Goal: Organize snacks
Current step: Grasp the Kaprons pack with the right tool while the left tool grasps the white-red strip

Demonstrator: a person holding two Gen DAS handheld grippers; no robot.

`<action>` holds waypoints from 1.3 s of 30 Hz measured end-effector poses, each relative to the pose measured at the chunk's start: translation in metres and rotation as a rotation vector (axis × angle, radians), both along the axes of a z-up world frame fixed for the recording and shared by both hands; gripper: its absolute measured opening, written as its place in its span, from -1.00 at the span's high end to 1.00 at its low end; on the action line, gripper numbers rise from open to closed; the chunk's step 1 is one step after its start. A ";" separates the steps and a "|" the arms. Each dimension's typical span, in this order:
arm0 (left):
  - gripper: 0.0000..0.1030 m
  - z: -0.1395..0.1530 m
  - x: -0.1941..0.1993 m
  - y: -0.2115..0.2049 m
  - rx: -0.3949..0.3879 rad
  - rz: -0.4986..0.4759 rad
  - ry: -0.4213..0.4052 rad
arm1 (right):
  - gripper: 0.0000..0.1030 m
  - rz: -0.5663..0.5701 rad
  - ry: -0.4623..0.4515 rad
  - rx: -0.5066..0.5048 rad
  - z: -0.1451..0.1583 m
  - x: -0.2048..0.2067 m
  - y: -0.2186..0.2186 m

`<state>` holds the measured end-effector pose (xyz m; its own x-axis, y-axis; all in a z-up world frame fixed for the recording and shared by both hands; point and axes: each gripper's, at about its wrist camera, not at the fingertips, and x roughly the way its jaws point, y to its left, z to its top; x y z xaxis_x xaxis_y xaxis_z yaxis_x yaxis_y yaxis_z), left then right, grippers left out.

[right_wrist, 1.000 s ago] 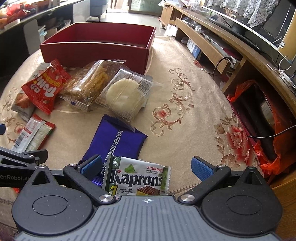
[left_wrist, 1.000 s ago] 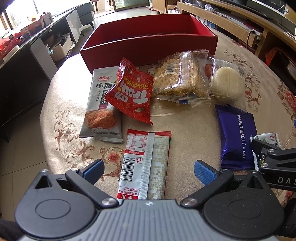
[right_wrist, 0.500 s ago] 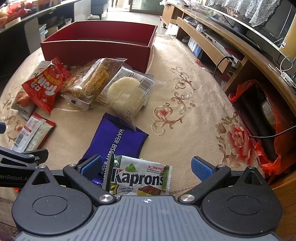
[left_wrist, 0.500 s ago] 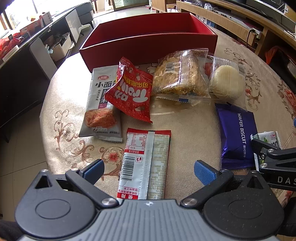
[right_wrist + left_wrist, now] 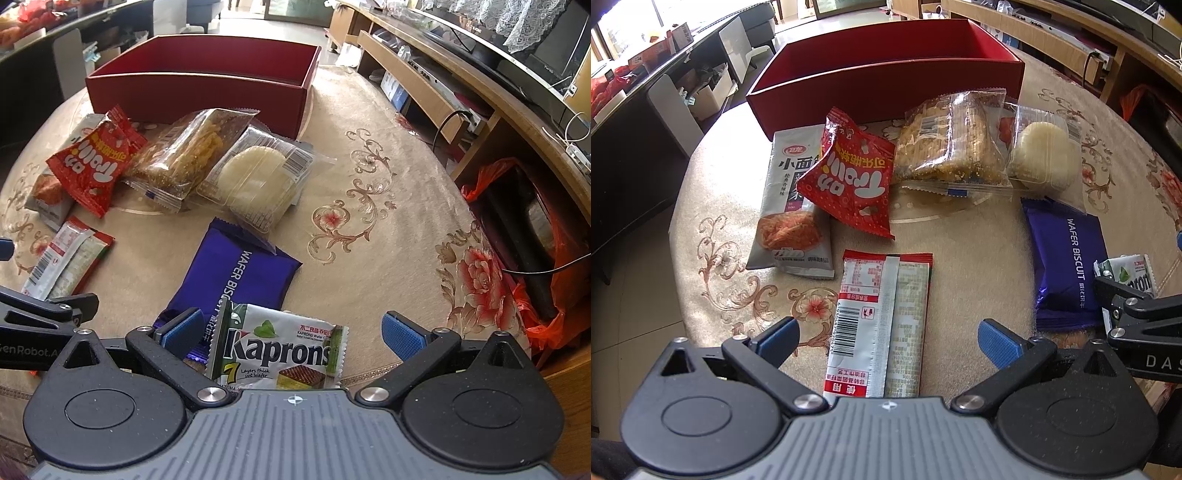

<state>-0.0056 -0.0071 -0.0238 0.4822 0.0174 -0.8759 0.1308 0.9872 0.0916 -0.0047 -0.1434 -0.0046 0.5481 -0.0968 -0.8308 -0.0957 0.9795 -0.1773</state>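
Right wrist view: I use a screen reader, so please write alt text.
An open right hand-held gripper hovers over a Kaprons wafer packet overlapping a purple wafer biscuit pack. More snacks lie before an empty red box on a floral tablecloth.

I read "Kaprons", "7" and "Layers thick" on the green wafer pack [image 5: 277, 354] — "WAFER BISCUIT" on the purple pack [image 5: 1067, 262]. "GenRobot" shows on the left hand-held gripper [image 5: 33, 350], "DAS" on the right hand-held gripper [image 5: 1156, 360].

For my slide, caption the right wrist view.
Open right gripper poised over a Kaprons wafer pack, other snacks scattered before an empty red box.
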 end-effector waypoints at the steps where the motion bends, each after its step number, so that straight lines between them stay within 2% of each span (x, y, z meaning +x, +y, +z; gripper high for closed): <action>1: -0.96 0.000 0.000 0.000 0.000 0.000 0.002 | -1.00 0.001 0.001 0.001 0.000 0.000 0.000; 4: -0.96 -0.002 0.002 0.000 -0.006 0.002 0.018 | -1.00 0.005 0.005 0.003 -0.001 0.000 0.001; 8: -0.96 -0.007 0.008 0.008 -0.052 0.029 0.068 | -1.00 0.024 0.009 0.008 0.000 0.001 0.003; 15: -0.98 -0.017 0.012 0.012 -0.034 0.045 0.093 | -1.00 0.046 0.019 0.045 0.008 0.005 -0.007; 20: -0.98 -0.019 0.019 0.020 -0.071 0.069 0.113 | -1.00 0.086 0.052 0.063 0.009 0.008 -0.016; 26: -0.80 -0.017 0.023 0.026 -0.084 0.065 0.116 | -0.97 0.167 0.047 0.012 0.008 0.000 -0.014; 28: -0.68 -0.014 0.021 0.028 -0.086 0.063 0.116 | -0.94 0.220 0.048 -0.011 0.010 0.001 -0.015; 32: -0.26 -0.005 0.014 0.023 -0.089 0.045 0.111 | -0.93 0.364 0.043 -0.071 0.013 0.002 -0.020; 36: -0.23 -0.005 0.016 0.023 -0.091 0.042 0.113 | -0.93 0.522 0.076 -0.106 0.012 0.003 -0.019; 39: -0.17 -0.005 0.016 0.024 -0.092 0.038 0.111 | -0.94 0.676 0.126 -0.181 0.010 -0.002 -0.009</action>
<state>0.0103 0.0166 -0.0287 0.3826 -0.0487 -0.9226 0.0974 0.9952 -0.0121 -0.0070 -0.1525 0.0049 0.4379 0.0877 -0.8947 -0.7024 0.6546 -0.2796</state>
